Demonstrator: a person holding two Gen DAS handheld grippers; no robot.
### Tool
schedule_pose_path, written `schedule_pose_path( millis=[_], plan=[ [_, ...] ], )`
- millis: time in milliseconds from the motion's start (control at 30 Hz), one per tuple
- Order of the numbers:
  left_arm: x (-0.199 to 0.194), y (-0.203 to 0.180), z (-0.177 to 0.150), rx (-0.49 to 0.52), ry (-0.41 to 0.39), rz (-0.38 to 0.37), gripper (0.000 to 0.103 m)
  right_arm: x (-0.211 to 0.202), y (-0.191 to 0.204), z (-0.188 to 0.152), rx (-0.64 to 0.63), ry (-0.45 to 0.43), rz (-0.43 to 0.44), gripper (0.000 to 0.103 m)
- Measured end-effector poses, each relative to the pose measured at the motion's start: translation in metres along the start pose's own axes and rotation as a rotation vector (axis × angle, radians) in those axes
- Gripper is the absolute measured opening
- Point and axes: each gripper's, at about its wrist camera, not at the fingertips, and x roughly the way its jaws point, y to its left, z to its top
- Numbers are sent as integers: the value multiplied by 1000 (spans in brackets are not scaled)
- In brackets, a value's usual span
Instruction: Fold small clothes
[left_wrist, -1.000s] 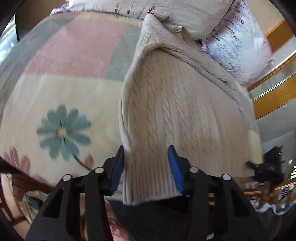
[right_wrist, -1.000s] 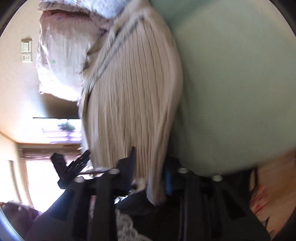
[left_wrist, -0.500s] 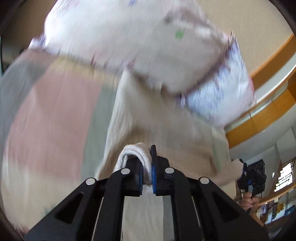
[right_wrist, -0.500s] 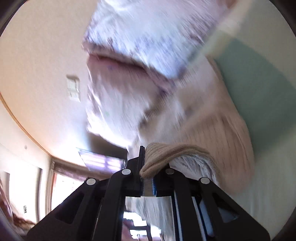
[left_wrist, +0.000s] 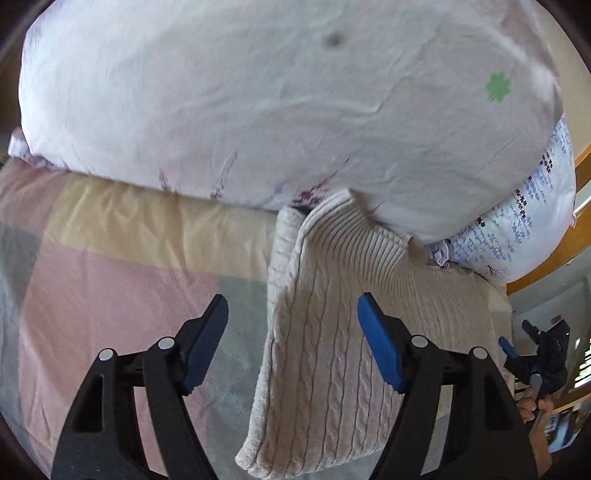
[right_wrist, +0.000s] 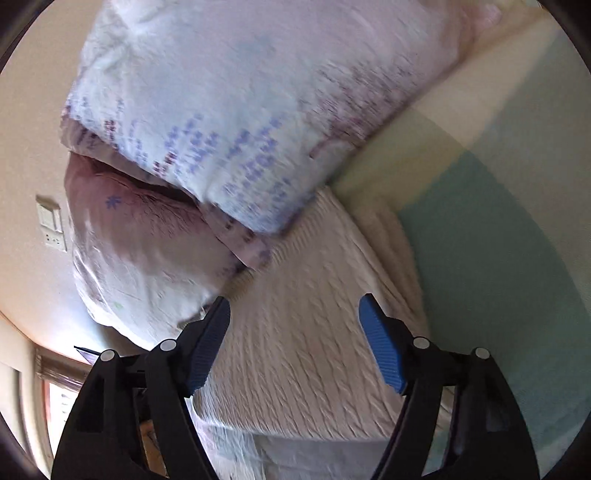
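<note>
Cream knit sweater lies doubled over on the bed, collar end tucked against the pillows. Left tool and right tool both spread, holding nothing. Maybe one more fold left

The sweater was cream, cable-knit down the body, with a ribbed band at the top. Under it the bed cover ran in big blocks: pale yellow, dusty pink, grey-green; from the right wrist view the same cover showed mint green beside pale yellow. The big pillow was white with one green clover print and small purple sprigs along its lower edge. The second pillow was white, dotted with rows of tiny blue and dark purple flowers. Both tongs were black with bright blue ridged pads.
</note>
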Motion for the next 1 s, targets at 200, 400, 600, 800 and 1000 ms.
schedule_pose_path(
  millis=[200,400,600,800,1000],
  plan=[
    [41,5,-8,-27,92,-75,69,-16,-13,-4,30,29,10,74],
    [45,10,-11,-176,92,-158,19,-18,-13,-5,16,59,25,75],
    [-4,-107,-2,-144,67,-398,15,-36,-28,7,4,28,-8,75],
    [75,-268,-14,-183,171,-683,38,-27,-28,46,-64,-9,-48,75],
    [101,-269,-24,-240,228,-849,73,-27,-44,75,-17,33,-29,85]
  ],
)
